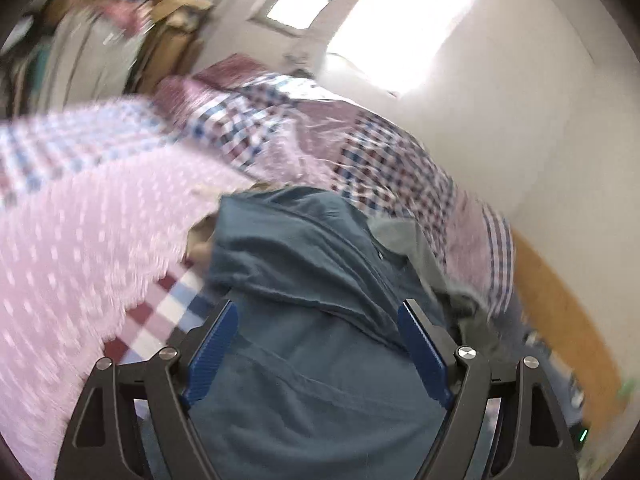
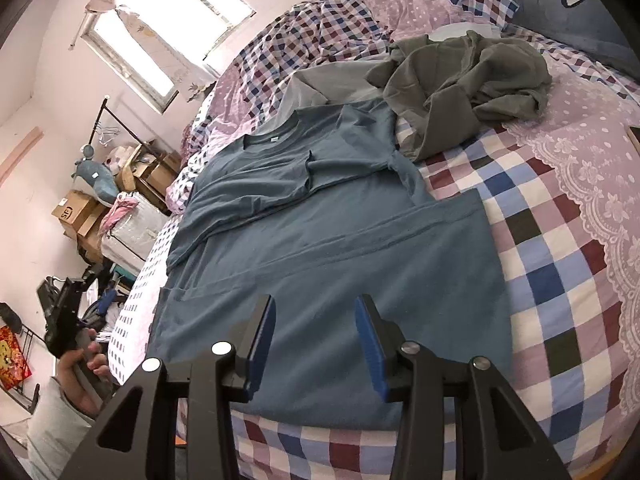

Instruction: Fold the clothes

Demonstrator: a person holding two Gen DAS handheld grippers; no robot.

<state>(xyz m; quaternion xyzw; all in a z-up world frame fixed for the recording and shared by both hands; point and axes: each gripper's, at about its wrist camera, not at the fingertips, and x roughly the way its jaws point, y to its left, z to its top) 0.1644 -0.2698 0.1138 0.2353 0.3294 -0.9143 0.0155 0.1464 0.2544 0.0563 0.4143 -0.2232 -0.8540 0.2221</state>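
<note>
A teal-blue T-shirt (image 2: 332, 248) lies flat on the bed, collar at the far end and both sleeves folded in over the chest. My right gripper (image 2: 316, 320) is open above the shirt's near hem, with nothing between its fingers. The left wrist view is blurred by motion. There, my left gripper (image 1: 316, 320) is open wide just over rumpled folds of the same blue T-shirt (image 1: 300, 248), holding nothing. A crumpled grey garment (image 2: 468, 80) lies beyond the shirt's right shoulder, and a bit of this grey garment (image 1: 400, 236) shows in the left wrist view.
The bed (image 2: 560, 280) has a checked sheet and a lilac dotted, lace-edged cover. A blue pillow (image 2: 580, 12) lies at its head. A hand (image 2: 86, 360) holds a black tool off the bed's left edge. Cardboard boxes (image 2: 76, 212) and a clothes rack (image 2: 108, 128) crowd the floor there.
</note>
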